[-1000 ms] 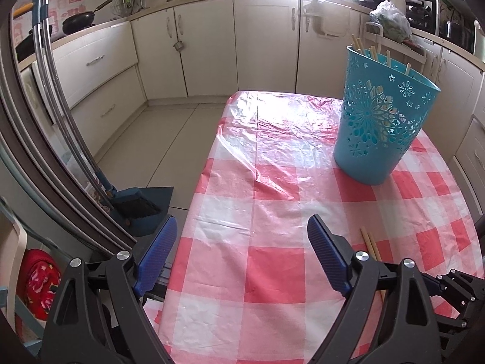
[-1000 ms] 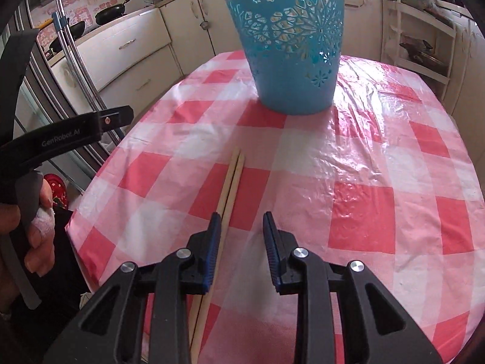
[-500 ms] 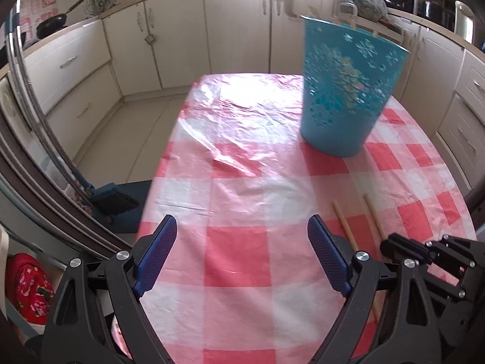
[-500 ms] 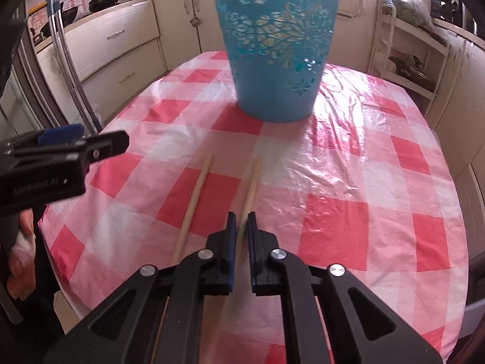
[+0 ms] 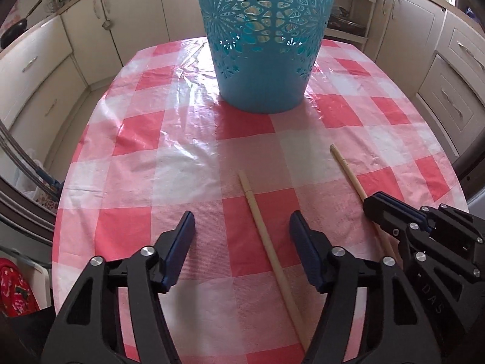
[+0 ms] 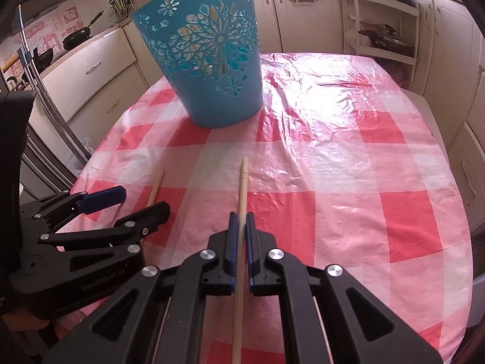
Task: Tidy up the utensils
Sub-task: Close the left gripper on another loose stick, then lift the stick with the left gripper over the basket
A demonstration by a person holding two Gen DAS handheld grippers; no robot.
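Chopstick (image 5: 266, 236) lay between the open left gripper (image 5: 241, 227) fingers, pointing toward eleven o'clock — the right gripper (image 6: 239, 224) clamped its twin (image 6: 242, 188).

A big basket (image 5: 262, 39) in bright blue is seen, with flower and star shapes cut into its sides. The table is covered by a shiny cloth (image 5: 194, 163) checked in red, pink and white squares. Two chopsticks (image 5: 266, 236) in a pale, creamy wood colour are seen on the cloth. The left gripper (image 5: 241, 230) is made of black plastic, with dark blue pads (image 5: 182, 247) and silver round screws. The right gripper (image 6: 239, 230) is coloured the same way: black with blue pads and silver screws. Cream cupboards (image 5: 36, 69) are seen behind the table. A black pan (image 6: 80, 35) is seen near pink and white pictures on the wall.
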